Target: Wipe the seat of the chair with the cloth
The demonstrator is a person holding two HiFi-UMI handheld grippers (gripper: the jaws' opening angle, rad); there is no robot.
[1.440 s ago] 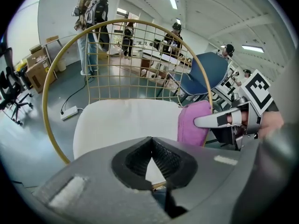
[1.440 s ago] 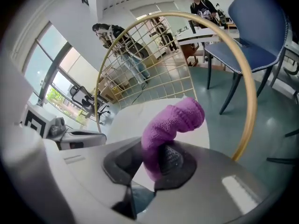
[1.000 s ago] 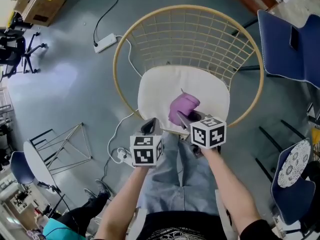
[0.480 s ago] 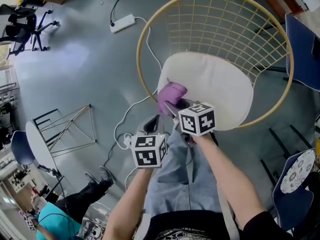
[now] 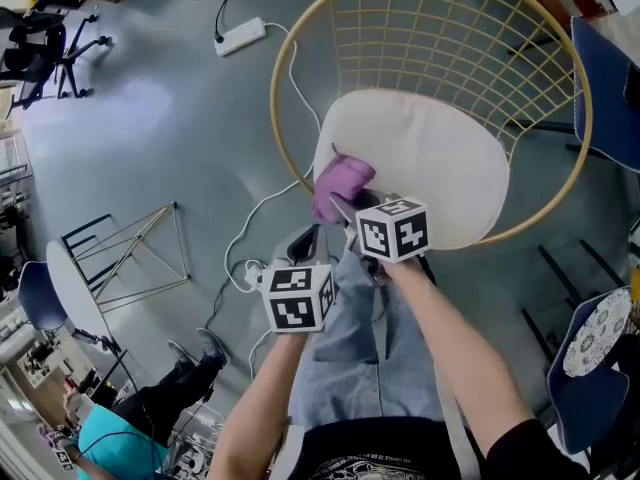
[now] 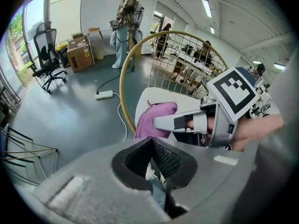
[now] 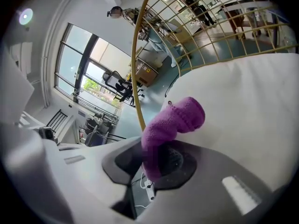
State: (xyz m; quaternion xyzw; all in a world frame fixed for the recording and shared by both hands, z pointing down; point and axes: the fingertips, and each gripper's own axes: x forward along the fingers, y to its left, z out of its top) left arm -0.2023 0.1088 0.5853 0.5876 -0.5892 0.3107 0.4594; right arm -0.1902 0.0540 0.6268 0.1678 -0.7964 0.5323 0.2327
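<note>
Head view puts my jeans (image 5: 365,338) nearest, with both forearms reaching forward over them. I have the left gripper (image 5: 303,246) just short of the chair's rim (image 5: 281,158), close beside the right one. In the left gripper view its jaws are pressed together with nothing between them, only jeans showing below.

My right gripper (image 5: 347,208) sits slightly further forward and is clamped on the purple cloth (image 5: 342,183). In the right gripper view the cloth rises out of the closed jaws and folds over, its bunched free end lying toward the seat. The cloth is at the near left edge of the white cushion (image 5: 430,158), right by the rim. I cannot tell how firmly it presses on the cushion. The rest of the cushion lies bare to the right of it.

Beyond the cushion the wire back (image 5: 450,38) curves up inside the round rim. A white cable (image 5: 262,208) trails over the grey floor (image 5: 150,138) from under the rim toward a power strip (image 5: 241,36). Further left I see a folded rack (image 5: 130,258) and an office chair (image 5: 40,53). A blue chair (image 5: 610,78) stands at the right edge. In the left gripper view a person (image 6: 124,22) stands far behind the chair, near a box (image 6: 79,52).
</note>
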